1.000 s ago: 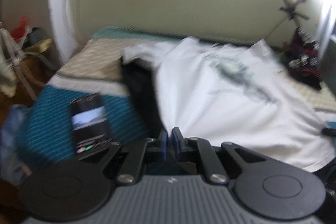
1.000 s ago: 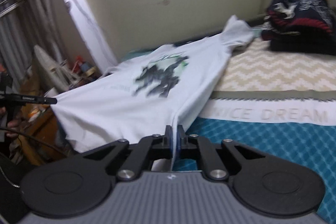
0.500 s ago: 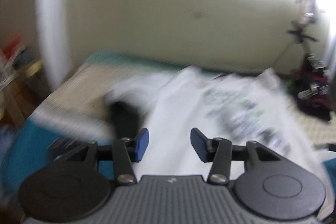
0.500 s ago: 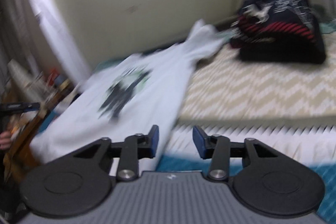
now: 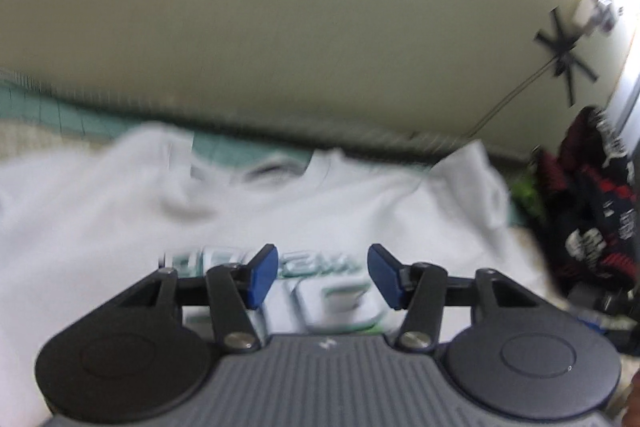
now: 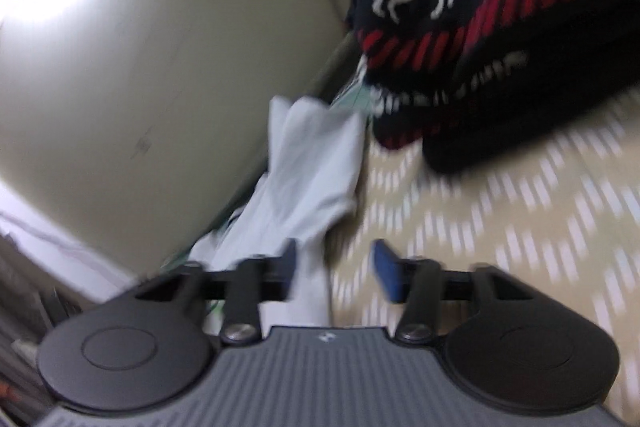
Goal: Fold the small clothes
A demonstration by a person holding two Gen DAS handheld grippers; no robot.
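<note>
A white T-shirt [image 5: 120, 227] with a green and grey print lies spread flat on the bed, collar toward the wall. My left gripper [image 5: 322, 277] is open and empty, over the shirt's chest print. My right gripper [image 6: 334, 273] is open and empty, over the edge of the shirt's sleeve [image 6: 316, 163], which lies next to the wall. Both views are blurred by motion.
A pile of dark clothes with red stripes and white horses [image 6: 500, 27] sits on the beige zigzag bedspread [image 6: 520, 227] just right of the sleeve; it also shows in the left wrist view [image 5: 596, 211]. A cream wall [image 5: 320, 27] runs behind the bed.
Both grippers were shut on the shirt's hem a second ago. They let go, opened, and moved forward over the shirt toward the wall. The shirt now lies flat.
</note>
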